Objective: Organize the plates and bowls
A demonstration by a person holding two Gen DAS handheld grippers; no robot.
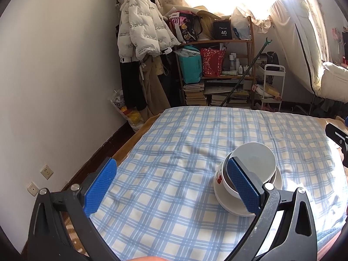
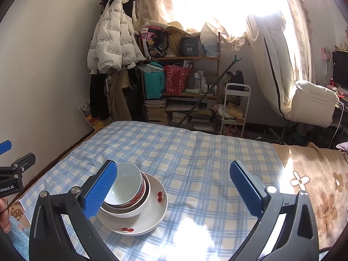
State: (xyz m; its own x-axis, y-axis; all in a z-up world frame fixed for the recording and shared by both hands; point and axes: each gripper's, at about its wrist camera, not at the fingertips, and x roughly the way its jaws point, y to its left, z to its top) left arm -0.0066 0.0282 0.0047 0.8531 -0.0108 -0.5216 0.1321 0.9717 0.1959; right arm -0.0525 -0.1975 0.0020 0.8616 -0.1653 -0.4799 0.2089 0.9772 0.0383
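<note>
A stack of white ceramic dishes sits on the blue-and-cream checked cloth (image 2: 195,152) that covers the bed. At the bottom lies a shallow white plate with red cherry prints (image 2: 152,213); on it stands a white bowl with a dark inner rim (image 2: 130,212), and nested in that a smaller white bowl with a red patterned band (image 2: 128,184). In the left wrist view the same stack appears near the right side of the cloth, the top bowl (image 1: 254,161) pale and round above a cherry-printed bowl (image 1: 219,179).

The left gripper (image 1: 171,187) has its blue-padded fingers (image 1: 100,187) spread wide and holds nothing; its right finger overlaps the stack in the picture, though contact cannot be told. The right gripper (image 2: 174,191) is likewise spread wide with nothing between its fingers (image 2: 100,191), the left one passing in front of the stack's near-left edge.

Far behind, a white puffer jacket (image 2: 113,37) hangs on the wall beside a cluttered wooden shelf (image 2: 184,58) with books stacked low.
</note>
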